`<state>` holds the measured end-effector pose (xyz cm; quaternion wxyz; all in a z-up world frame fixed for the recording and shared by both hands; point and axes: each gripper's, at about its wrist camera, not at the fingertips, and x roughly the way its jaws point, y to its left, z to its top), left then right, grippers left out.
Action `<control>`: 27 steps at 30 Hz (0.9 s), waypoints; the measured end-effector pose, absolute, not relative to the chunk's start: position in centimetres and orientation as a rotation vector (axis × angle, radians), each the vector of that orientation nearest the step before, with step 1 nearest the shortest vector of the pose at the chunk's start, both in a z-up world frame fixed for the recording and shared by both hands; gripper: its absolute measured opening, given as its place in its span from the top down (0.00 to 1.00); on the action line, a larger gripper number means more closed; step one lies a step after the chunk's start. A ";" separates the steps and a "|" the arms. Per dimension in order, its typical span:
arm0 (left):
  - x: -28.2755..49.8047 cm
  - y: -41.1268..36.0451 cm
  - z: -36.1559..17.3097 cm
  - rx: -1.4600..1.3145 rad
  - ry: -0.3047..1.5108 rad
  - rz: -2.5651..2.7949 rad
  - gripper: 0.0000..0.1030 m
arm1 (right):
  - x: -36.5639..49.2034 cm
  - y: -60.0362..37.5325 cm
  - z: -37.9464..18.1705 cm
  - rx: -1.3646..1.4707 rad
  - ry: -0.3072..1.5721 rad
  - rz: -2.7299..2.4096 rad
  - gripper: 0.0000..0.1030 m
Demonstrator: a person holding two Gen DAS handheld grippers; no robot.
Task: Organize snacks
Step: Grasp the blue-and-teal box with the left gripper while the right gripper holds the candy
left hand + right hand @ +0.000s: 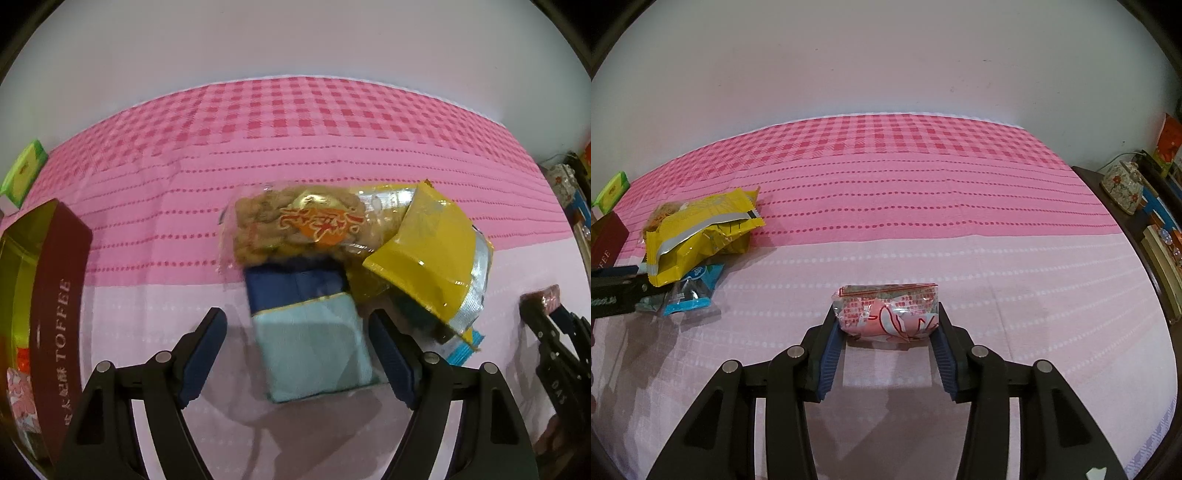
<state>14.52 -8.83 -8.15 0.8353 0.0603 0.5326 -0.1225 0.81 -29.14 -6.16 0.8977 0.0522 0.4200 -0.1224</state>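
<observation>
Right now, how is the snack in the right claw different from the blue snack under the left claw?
The pink packet is pinched between the right gripper fingers; the blue packet lies loose between the open left gripper fingers. The pink packet has red print on a clear shiny wrapper; the blue packet is plain, dark blue and pale blue. The pink packet sits alone; the blue one is tucked under other snacks. Both are wrapped snacks.

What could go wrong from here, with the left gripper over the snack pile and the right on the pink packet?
1. The left gripper is open around the pale blue packet, which lies under the peanut pack and beside the yellow bag. Lifting it may drag or tip those.
2. The yellow bag overlaps the right finger; closing may pinch it too.
3. The right gripper holds the pink packet only at its tips; it may slip.
</observation>
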 end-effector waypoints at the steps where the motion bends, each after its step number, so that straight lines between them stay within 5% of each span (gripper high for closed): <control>1: 14.6 -8.8 -8.2 0.131 1.125 -0.256 0.23 | 0.8 -29.1 -6.2 0.108 0.870 -0.253 0.58; 6: 14.9 -9.0 -8.3 0.155 1.113 -0.240 0.26 | 0.8 -29.1 -6.2 0.108 0.870 -0.253 0.58; 9: 14.7 -9.0 -8.1 0.163 1.097 -0.254 0.46 | 0.8 -29.1 -6.2 0.108 0.870 -0.254 0.58; 27: 10.6 -6.5 -5.6 0.203 1.172 -0.337 0.50 | 0.8 -29.1 -6.1 0.108 0.870 -0.253 0.58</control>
